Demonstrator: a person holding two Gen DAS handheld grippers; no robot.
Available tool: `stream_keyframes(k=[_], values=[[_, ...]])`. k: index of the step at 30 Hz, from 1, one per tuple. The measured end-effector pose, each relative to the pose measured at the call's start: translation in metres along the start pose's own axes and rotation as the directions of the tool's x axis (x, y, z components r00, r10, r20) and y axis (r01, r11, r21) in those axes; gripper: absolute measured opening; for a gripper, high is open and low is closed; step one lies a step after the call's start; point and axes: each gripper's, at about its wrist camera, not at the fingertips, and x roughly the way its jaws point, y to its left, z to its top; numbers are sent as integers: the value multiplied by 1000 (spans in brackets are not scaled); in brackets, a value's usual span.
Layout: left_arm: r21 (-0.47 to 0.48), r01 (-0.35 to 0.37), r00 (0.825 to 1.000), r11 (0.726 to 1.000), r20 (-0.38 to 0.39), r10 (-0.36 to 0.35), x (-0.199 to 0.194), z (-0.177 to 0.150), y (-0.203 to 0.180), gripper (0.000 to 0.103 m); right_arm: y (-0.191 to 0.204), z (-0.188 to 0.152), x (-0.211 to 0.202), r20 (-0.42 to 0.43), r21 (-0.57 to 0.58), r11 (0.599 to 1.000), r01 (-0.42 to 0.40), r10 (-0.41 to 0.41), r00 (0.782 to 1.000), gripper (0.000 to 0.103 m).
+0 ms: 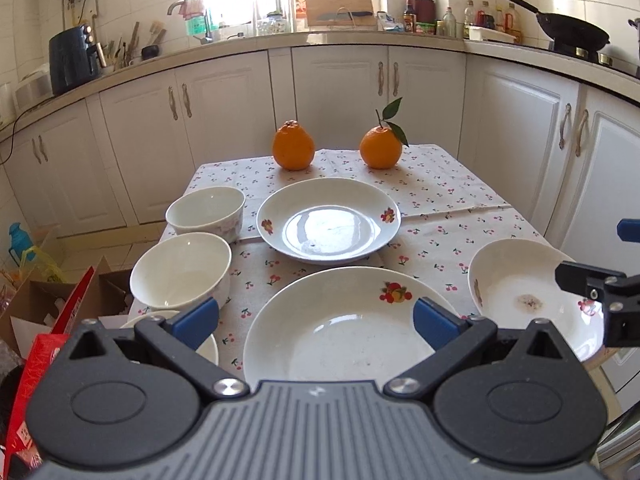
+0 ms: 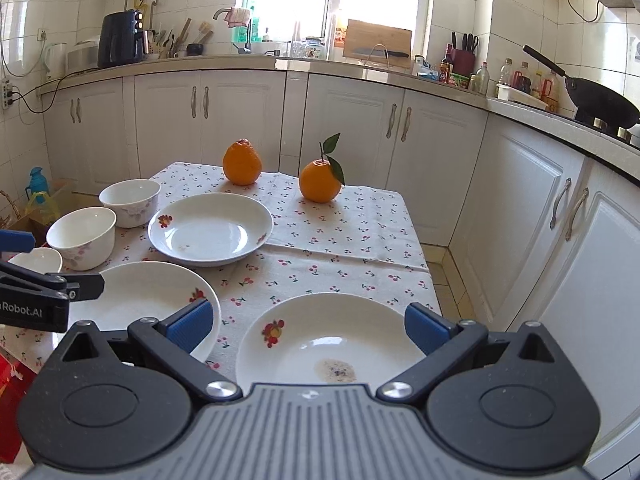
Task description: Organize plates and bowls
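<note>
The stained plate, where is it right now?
The stained plate sits at the table's near right corner, straight ahead of the open right gripper, with another plate to its left.

White plates (image 1: 328, 220), cherry-print tablecloth (image 1: 440, 200)

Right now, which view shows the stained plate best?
The right wrist view: the stained plate lies centred and nearly whole, its brown smudge plain. The left wrist view shows it at the right edge, partly covered by the right gripper.

right tool (image 2: 308, 326) open above stained plate (image 2: 320, 344), 2 oranges (image 2: 242, 162) behind
</note>
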Motion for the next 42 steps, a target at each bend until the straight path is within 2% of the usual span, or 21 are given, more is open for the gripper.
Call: stream_keyframes(k=[5,10,13,17,22,29,35,42], values=[[38,36,998,999,43,-37,9,7,-14,102,-31,-15,3,-30,3,1000,3,-3,1000,103],[70,112,993,991,19,-114,23,20,-31,102,-50,-35,9,-85,17,1000,-26,27,996,103],[90,177,984,980,-2,-177,32,26,-41,102,-56,-49,13,-113,15,998,-62,63,992,103],[154,189,982,970,-17,-188,42,30,-60,102,-59,-67,19,-148,8,993,-114,114,982,103],[183,226,973,957,-82,-214,58,33,-78,102,-68,-79,29,-157,59,984,-170,177,972,103],[216,296,952,930,-148,-269,78,37,-97,102,-79,-85,35,-150,83,962,-262,272,951,103],[300,341,936,891,-194,-293,93,40,-121,102,-74,-92,39,-150,14,962,-274,273,950,103],[306,447,885,840,-287,-367,117,44,-139,102,-68,-95,52,-175,-67,965,-255,240,955,103]])
